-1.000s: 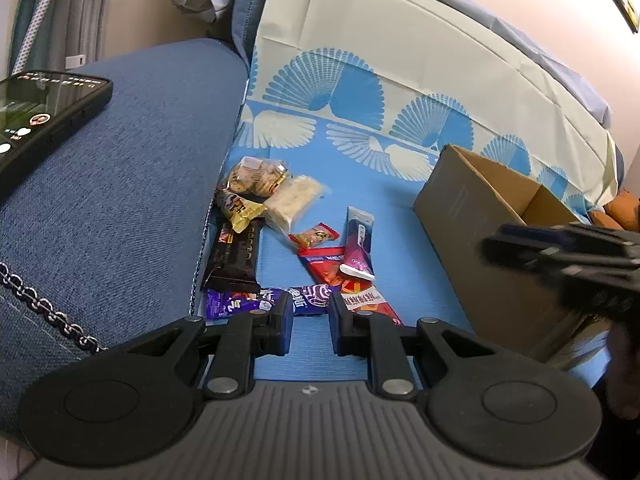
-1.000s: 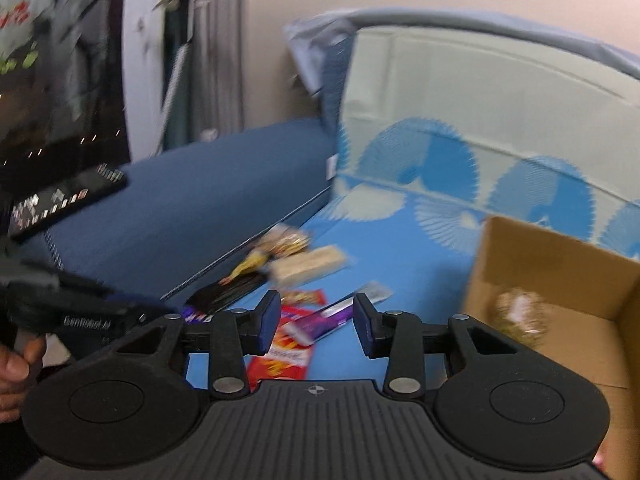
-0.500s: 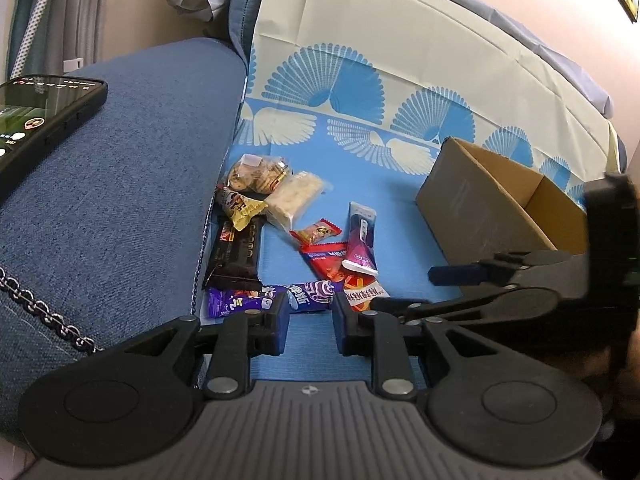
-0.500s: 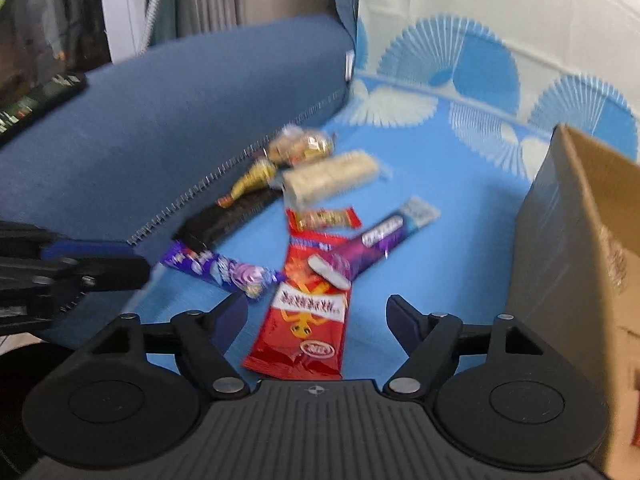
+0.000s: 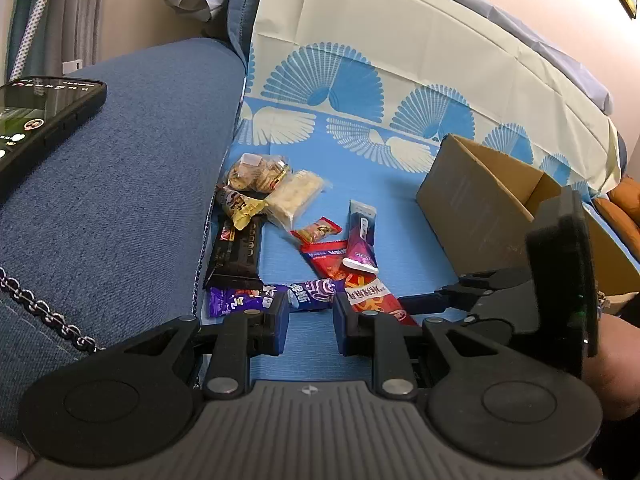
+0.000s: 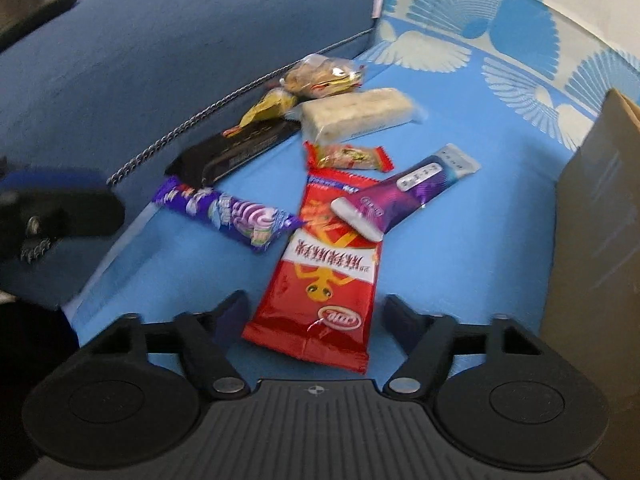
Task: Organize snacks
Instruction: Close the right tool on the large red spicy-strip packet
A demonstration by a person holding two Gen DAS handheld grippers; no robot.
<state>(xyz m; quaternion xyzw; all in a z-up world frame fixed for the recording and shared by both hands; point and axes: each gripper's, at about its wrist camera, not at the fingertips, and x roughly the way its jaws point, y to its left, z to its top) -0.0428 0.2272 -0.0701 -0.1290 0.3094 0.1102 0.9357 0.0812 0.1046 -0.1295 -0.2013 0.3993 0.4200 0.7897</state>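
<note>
Straddling, right gripper point(image 6: 314, 314): its jaws stand either side of the near end of the red snack packet point(image 6: 320, 272) and are closing; the pads do not yet press on it.
Left gripper point(image 5: 310, 322): narrowly parted, nothing between the fingers, hovering above the blue cloth point(image 5: 384, 216) near the purple candy wrapper point(image 5: 276, 298).
Red snack packet: lies flat on the cloth; in the left view its lower end is hidden behind the left gripper's finger.
Purple-and-white sachet point(image 6: 404, 192): lies across the far end of the red packet, touching it.
Other snacks: a small red-ended sweet point(image 6: 348, 156), a pale bar in clear wrap point(image 6: 356, 114), a black bar point(image 6: 236, 148), a gold wrapper point(image 6: 272, 106) and a clear bag of biscuits point(image 6: 320, 74), bunched by the sofa seam; print is blurred in the right view.
Cardboard box point(image 5: 480, 200): open, well to the right of the snacks; its contents are hidden and its right side is cut off behind the right gripper.
Phone point(image 5: 36, 120): on the blue sofa arm point(image 5: 120, 200), cut off at the left edge.
Person: only a dark part of an arm shows at the right edge, hard to make out.
</note>
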